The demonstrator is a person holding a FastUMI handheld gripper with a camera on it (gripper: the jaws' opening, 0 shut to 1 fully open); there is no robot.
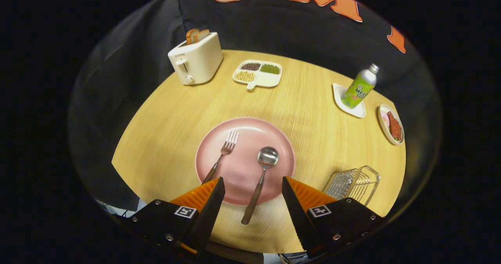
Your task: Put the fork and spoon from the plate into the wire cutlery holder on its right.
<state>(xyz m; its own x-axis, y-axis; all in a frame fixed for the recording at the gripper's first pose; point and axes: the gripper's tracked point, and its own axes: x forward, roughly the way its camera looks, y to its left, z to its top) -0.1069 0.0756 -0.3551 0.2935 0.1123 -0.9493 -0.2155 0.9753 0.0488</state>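
A pink plate (274, 138) lies on the round wooden table just ahead of my fingers. On it rest a fork (223, 155), tines pointing away, and to its right a spoon (261, 178) whose handle runs off the plate's near rim. The spoon's handle lies between my two fingers, untouched. My gripper (253, 180) is open above the near side of the plate. The wire cutlery holder (352, 182) stands to the right of the plate, just beyond my right finger.
A white toaster (195, 58) with bread stands at the far left. A divided dish of beans (258, 74) sits at the back. At the far right are a green bottle (359, 87) on a white coaster and a small dish of food (391, 123).
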